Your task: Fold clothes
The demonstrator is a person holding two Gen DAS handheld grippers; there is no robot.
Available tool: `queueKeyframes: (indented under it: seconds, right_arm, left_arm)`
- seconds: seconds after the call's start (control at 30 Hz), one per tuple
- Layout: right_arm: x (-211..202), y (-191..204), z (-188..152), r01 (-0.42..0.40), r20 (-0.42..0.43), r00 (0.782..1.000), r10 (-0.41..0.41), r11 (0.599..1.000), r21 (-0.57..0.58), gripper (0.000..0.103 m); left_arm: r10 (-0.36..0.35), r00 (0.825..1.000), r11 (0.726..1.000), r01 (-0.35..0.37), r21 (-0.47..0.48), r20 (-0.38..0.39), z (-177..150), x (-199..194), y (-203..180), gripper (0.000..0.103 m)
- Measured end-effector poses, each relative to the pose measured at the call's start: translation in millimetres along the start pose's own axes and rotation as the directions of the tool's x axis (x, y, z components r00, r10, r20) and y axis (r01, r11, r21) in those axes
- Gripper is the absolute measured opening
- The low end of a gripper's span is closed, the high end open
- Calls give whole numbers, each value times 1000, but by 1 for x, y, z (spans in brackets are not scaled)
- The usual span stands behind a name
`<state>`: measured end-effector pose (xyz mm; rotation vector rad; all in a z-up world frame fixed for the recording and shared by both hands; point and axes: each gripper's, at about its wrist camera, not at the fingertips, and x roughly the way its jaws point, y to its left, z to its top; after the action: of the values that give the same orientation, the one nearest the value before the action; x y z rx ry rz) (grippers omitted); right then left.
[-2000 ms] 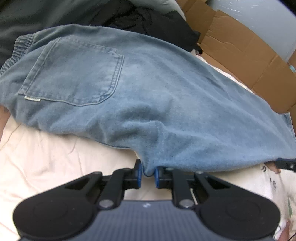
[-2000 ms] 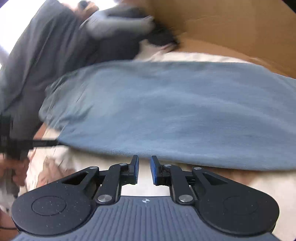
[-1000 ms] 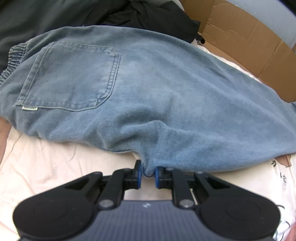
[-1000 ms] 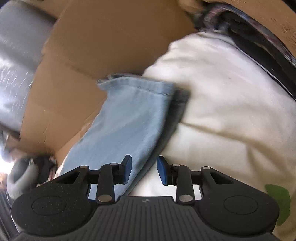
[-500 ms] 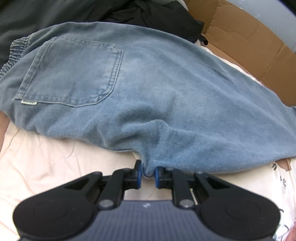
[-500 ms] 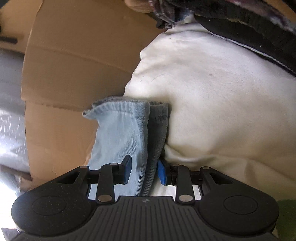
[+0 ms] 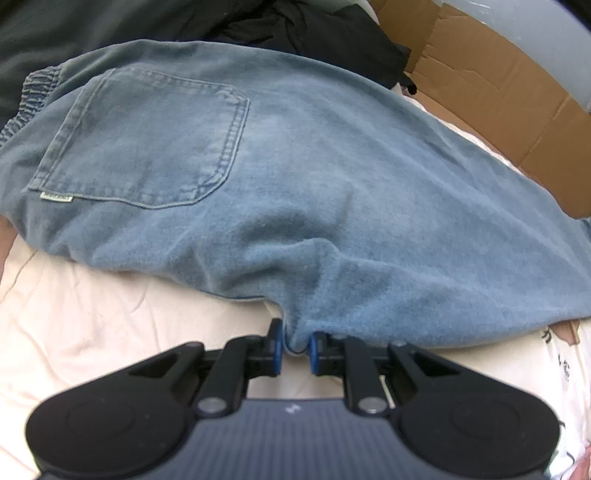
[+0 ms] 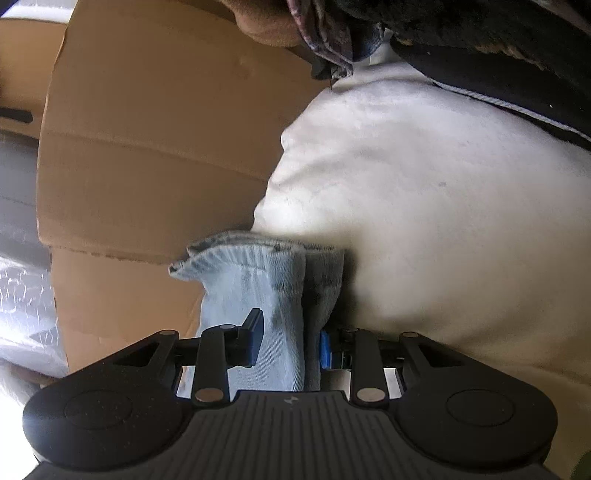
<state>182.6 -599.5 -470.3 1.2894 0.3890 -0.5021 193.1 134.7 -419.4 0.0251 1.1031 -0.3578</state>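
Two grip points on one garment. Left claw clamped on a small pucker of the jeans at the near edge, below the seat; blue pads nearly together, denim bunched between them. Probable purpose: to anchor the middle of the garment against sliding on the cream sheet during work at the far end. Jeans laid back side up across that sheet, back pocket uppermost, elastic waistband at the left of the left wrist view beside a pile of dark clothes, leg running off to the right toward the cardboard. Right claw set about the leg cuff, jaws partway apart, one finger over the upper layer, the blue pad pushed in on the sheet side against the lower layer. Firm pinch or mere straddle: impossible to tell from the right wrist view. Cuff resting at the edge of the sheet, against the cardboard. Likely reason for this placement: to gather both layers of the hem at once, ready for a lift and carry toward the waistband. Step in hand, by judgement: first lengthwise fold not yet made. Before any lift, confirm capture of both layers; otherwise expect a dropped lower layer and a skewed fold.
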Motion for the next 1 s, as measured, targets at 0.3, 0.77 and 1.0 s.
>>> queueKeyframes:
  seconds: [0.3, 0.77, 1.0]
  right_arm:
    - [9, 24, 15, 45, -28, 998, -48, 994, -100, 6]
    - [-74, 71, 12, 61, -63, 995, -75, 976, -209, 6]
    - [-150, 48, 3, 89, -63, 993, -103, 975, -203, 6]
  left_arm:
    - [-7, 1000, 1000, 7, -4, 14, 0, -6, 2, 13]
    - [-9, 999, 998, 7, 64, 37, 45, -62, 9, 11]
    - [14, 1000, 996, -15, 87, 21, 41, -82, 0, 11]
